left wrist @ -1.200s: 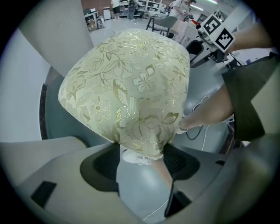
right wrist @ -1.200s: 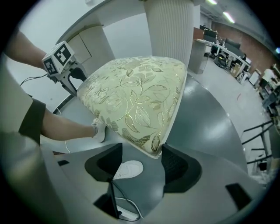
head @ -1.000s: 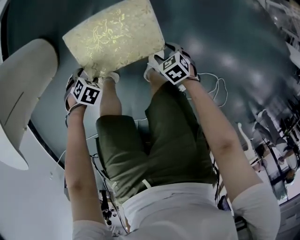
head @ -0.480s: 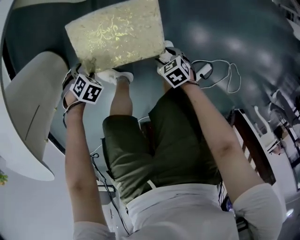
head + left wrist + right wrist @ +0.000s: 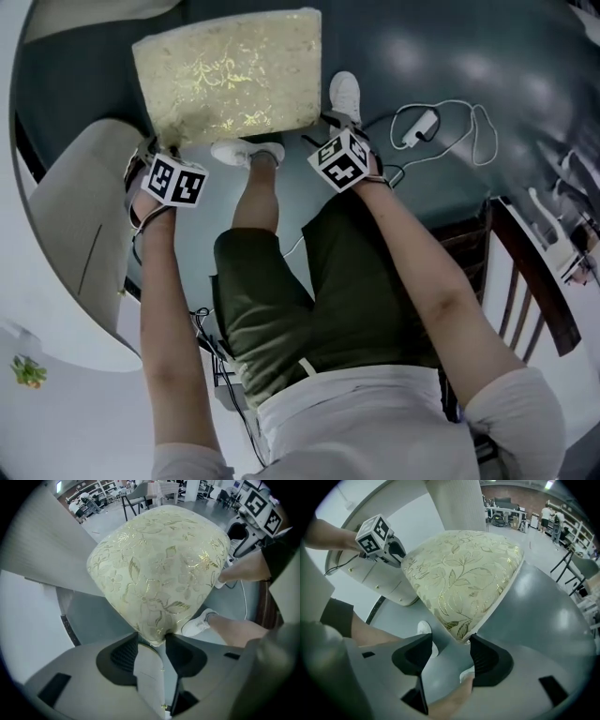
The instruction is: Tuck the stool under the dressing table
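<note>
Stool (image 5: pixel 230 73): cream and gold padded seat, standing on the grey floor (image 5: pixel 441 56) just beyond both sets of fingertips. Its long axis runs side to side, from one gripper across to the other.

Left gripper (image 5: pixel 152 641): points down at the near-left corner of the seat. Jaws are closing. The corner sits between the pads and the fabric looks touched on both sides, so I read this as a pinch on the stool.

Right gripper (image 5: pixel 450 644): at the near-right corner. Jaws stand apart. The corner tip lies just beside the right-hand pad, above the gap and not pressed, so there is no grip yet on this side.

Key relation: the dressing table (image 5: pixel 75 216) lies to the left of the left fingers, its rounded drawer front close beside that gripper. The left hand is the nearer one. The stool has to travel leftward and away from the fingers, long axis leading.

Edges and room:
- The drawer front is near the left gripper, so clearance is tight on that side.
- A white shoe (image 5: pixel 248 153) stands between the two grippers, touching or just short of the near edge of the seat; I cannot tell which.
- A cable (image 5: pixel 450 141) lies on the floor to the right of the right fingers, well apart from the stool.
- A dark chair (image 5: pixel 525 281) stands farther right, out of the path.
- Open floor lies beyond the far edge.

Judgement: the right side needs a hold before any push.
</note>
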A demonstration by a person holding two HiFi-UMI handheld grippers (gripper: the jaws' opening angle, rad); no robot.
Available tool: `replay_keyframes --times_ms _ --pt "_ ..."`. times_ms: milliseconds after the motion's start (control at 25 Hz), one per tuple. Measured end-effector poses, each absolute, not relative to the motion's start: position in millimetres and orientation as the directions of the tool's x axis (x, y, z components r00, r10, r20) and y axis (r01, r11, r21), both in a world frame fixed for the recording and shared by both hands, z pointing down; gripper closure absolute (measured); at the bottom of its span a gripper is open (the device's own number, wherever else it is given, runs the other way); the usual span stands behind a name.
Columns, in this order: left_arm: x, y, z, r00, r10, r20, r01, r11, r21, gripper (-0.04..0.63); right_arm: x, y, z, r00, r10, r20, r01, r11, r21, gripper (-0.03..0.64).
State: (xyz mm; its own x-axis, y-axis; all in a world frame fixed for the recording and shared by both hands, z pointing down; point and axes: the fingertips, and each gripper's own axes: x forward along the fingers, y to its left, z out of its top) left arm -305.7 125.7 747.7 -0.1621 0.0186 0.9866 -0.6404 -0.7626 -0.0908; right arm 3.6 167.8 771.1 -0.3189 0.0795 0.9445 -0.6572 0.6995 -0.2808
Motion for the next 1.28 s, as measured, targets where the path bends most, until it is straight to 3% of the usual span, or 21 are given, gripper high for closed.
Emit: replay_keyframes --times_ms 360,720,960,1280 --pt "-311.7 136.8 742.6 -0.161 -0.026 0.987 -0.716 -0.685 -0.135 0.472 1.7 173.1 771.0 -0.336 0.081 0.938 -0.648 0.703 -0.293 0.354" --pt "-285.3 184.8 751.9 -0.112 0.007 0.994 -0.825 -0.558 -0.089 0.514 24.1 162.7 757.3 -0.314 0.024 0.949 -0.596 0.773 -0.216 0.379" --pt "-253.7 186.3 762.9 -0.039 0.01 0.999 -0.851 -0.525 -0.028 0.551 49.6 135.7 766.4 -0.225 -0.025 0.974 -0.533 0.84 -0.101 0.422" --pt "-235.1 167.9 776.7 -0.002 -0.008 1.0 -0.852 -0.523 -0.006 0.589 37.0 98.5 775.8 -0.229 -0.065 0.971 -0.514 0.855 -0.064 0.5"
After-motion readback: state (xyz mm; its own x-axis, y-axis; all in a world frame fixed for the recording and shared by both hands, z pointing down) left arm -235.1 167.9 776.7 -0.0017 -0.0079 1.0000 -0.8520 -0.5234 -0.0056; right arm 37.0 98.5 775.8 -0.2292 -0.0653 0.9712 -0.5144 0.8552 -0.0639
